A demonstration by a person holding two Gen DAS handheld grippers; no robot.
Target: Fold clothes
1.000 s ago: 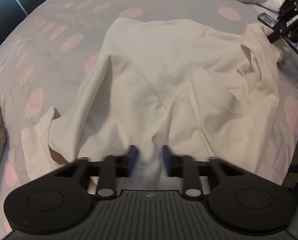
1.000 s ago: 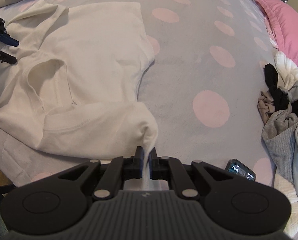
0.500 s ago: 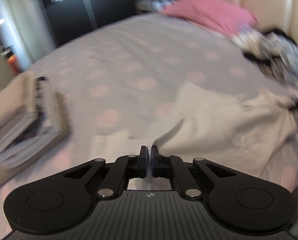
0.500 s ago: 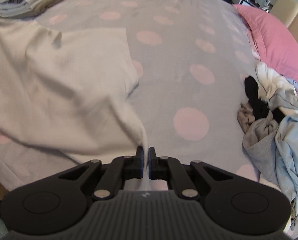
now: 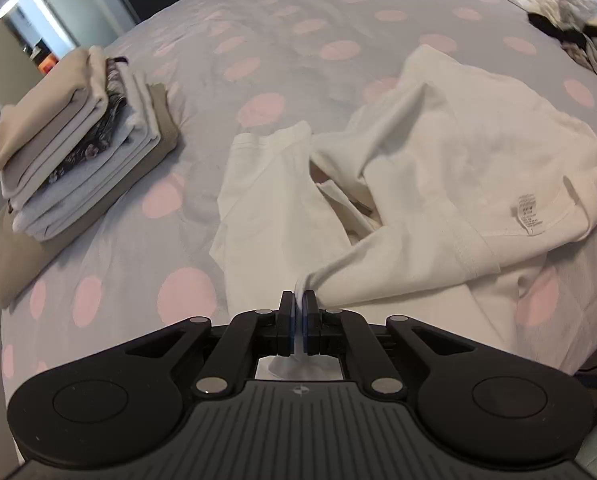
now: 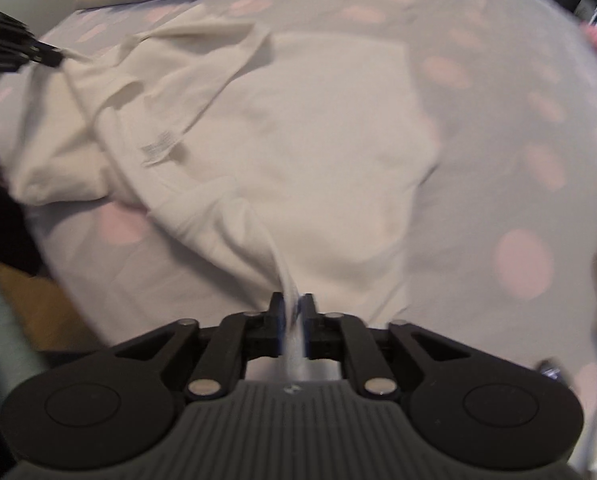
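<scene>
Left gripper (image 5: 298, 300) pinches the white T-shirt (image 5: 458, 168), which lies crumpled ahead. Right gripper (image 6: 291, 306) jaws are opening, cloth still between them; risk: that corner drops, spoiling the fold.

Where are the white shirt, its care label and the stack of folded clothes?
shirt (image 5: 470, 148), left wrist view, on its flat body panel.
care label (image 5: 529, 215), left wrist view, on the printed tag.
stack (image 5: 78, 152), left wrist view, on its layered side.

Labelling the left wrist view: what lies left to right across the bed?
Stack of folded clothes → white T-shirt, a fold pinched in the left gripper → pile of unfolded laundry at far right.
</scene>
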